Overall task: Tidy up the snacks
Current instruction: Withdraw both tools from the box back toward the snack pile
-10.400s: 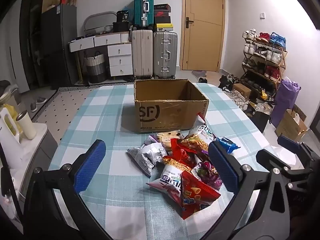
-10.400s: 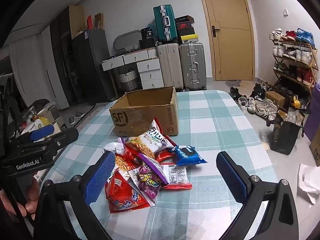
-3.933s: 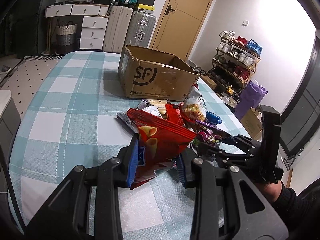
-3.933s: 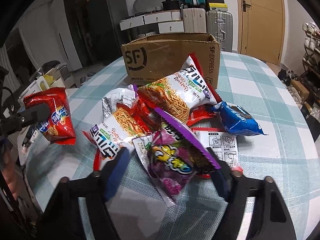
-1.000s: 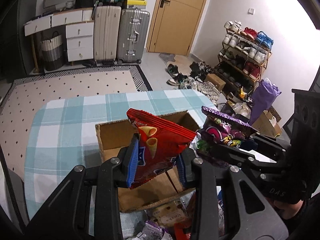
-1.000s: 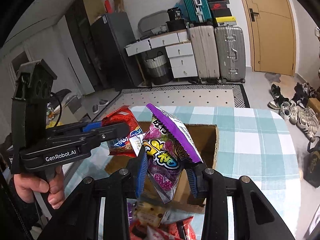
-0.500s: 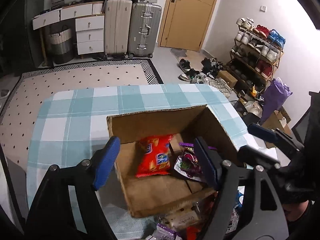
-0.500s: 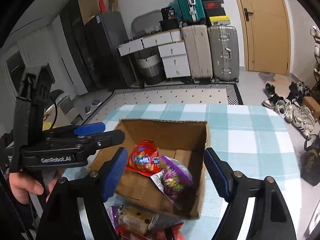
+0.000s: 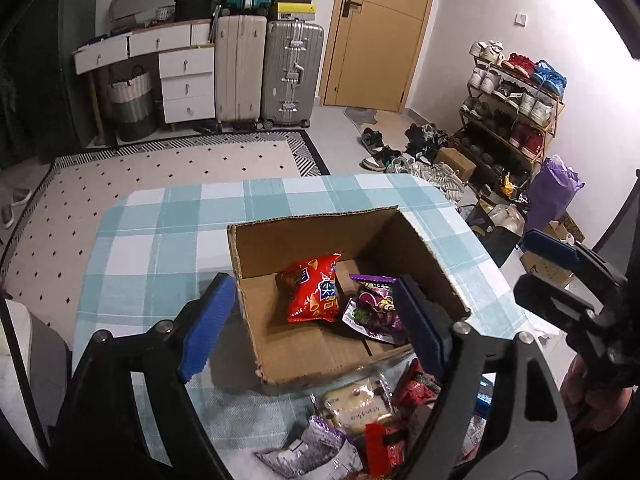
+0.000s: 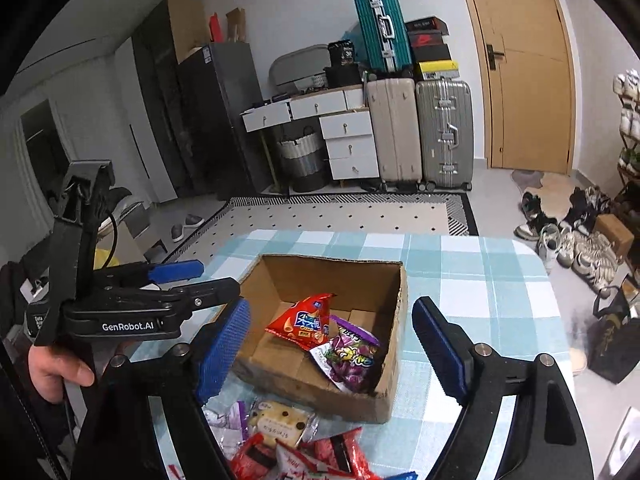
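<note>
Inside, the open cardboard box (image 9: pixel 352 344) on the checked tablecloth (image 9: pixel 168 232) is seen to hold a red snack bag (image 9: pixel 314 292) and, touching it, a purple snack bag (image 9: pixel 372 308). More packets (image 10: pixel 280 424) are left heaped just beside its near wall. Both the left gripper (image 9: pixel 308 324) and right gripper (image 10: pixel 332 344) are held above with jaws spread, just opened and empty.

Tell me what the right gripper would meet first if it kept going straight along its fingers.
Probably the purple snack bag lying inside the open brown cardboard box; the right gripper, jaws open and empty, points down into it. Depth is unclear, so the box's near wall might come first.
</note>
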The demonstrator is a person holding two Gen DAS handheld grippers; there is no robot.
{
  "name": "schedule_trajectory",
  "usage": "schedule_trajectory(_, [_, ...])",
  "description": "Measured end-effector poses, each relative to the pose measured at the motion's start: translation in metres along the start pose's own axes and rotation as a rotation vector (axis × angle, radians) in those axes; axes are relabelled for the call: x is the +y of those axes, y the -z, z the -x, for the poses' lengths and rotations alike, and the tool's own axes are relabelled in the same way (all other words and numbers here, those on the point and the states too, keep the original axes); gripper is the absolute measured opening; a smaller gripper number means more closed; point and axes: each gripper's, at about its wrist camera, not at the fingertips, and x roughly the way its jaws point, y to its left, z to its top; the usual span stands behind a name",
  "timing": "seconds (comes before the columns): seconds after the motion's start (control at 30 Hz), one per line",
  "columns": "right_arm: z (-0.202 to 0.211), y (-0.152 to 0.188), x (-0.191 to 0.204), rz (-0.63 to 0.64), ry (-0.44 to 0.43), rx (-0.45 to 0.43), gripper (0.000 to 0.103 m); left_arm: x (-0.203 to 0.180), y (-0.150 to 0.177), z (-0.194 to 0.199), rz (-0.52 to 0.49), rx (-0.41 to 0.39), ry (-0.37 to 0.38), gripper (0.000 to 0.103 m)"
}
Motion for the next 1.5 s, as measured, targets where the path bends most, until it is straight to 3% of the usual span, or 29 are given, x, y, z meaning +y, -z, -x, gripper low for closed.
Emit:
schedule_trajectory(0.37, [0.061, 0.013, 0.024, 0.011, -0.008, -0.085, 0.092, -0.018, 0.021, 0.069, -0.015, -0.067, -0.044, 0.085])
schedule_trajectory(0.63, [0.102, 0.034, 0.043, 0.024, -0.006, -0.127, 0.096, -0.025, 0.054, 0.113, -0.014, -0.09, -0.063, 0.087])
schedule_trajectory(0.97, [0.136, 0.068, 0.061, 0.044, 0.006, -0.151, 0.098, -0.031, 0.092, 0.144, 0.007, -0.101, -0.066, 0.09])
schedule_trajectory(1.1, [0.144, 0.08, 0.066, 0.047, 0.008, -0.154, 0.099, -0.034, 0.105, 0.152, 0.013, -0.126, -0.08, 0.102])
schedule_trajectory(1.5, [0.163, 0.118, 0.069, 0.001, 0.008, -0.149, 0.099, -0.032, 0.151, 0.165, 0.049, -0.123, -0.083, 0.102])
